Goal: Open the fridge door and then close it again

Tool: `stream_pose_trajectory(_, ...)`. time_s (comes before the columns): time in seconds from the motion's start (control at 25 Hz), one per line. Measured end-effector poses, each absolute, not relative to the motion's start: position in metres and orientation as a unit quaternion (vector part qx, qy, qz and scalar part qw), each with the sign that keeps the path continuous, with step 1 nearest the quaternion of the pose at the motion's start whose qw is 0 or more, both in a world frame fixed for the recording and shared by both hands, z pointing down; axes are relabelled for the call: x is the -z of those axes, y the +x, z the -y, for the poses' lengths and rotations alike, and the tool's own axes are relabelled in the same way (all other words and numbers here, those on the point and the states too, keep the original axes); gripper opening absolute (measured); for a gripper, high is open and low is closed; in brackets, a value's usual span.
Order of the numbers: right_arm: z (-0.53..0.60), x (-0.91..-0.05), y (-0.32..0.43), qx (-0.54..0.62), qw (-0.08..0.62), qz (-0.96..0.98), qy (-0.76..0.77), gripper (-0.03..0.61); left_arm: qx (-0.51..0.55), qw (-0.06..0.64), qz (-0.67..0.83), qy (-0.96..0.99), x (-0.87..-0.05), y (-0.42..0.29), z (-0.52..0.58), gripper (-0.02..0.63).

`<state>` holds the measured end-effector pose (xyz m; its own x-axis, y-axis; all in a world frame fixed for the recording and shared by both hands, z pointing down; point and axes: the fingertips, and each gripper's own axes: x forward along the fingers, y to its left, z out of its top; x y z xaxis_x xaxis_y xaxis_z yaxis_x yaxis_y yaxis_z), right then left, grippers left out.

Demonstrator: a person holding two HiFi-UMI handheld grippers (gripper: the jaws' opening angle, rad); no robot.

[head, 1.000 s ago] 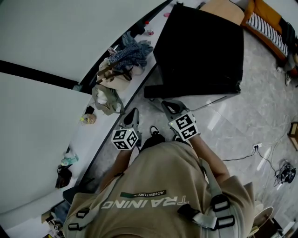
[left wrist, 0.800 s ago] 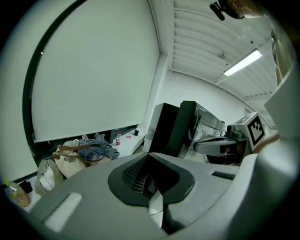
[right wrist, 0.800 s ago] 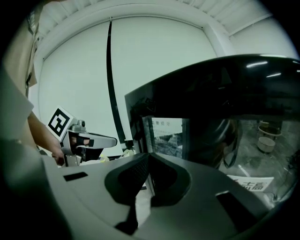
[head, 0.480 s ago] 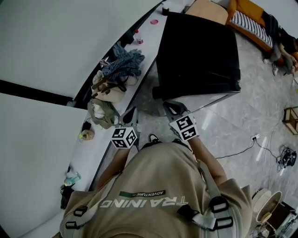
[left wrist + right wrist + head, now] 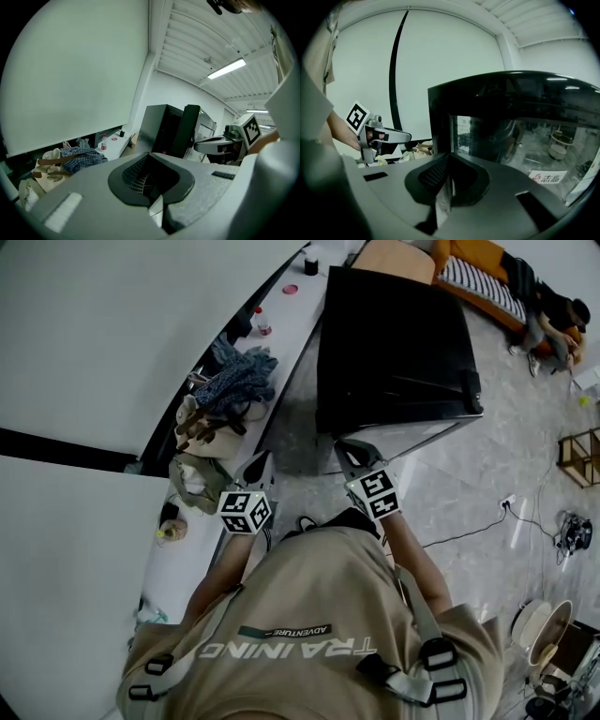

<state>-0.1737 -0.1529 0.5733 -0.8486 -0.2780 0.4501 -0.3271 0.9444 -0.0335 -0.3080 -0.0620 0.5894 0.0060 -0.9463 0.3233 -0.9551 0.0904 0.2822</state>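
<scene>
Black fridge (image 5: 398, 343) showed only its top from above, its front hidden; in the right gripper view, reflections on its glass door (image 5: 520, 140) hid the inside. Right gripper (image 5: 347, 448), jaws pressed together on nothing, hung just before the fridge, not touching it. Left gripper (image 5: 262, 463), likewise closed and empty, was farther from the fridge, near the counter (image 5: 292, 322) beside it.
</scene>
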Motion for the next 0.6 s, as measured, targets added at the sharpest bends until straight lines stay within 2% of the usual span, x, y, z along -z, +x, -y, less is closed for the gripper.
stream_pose_trajectory(0.6,0.156,-0.575,-0.178,-0.075,0.222,0.963,0.137,-0.005,-0.011,0.225,0.701,0.676,-0.588,-0.304,0.085,-0.002)
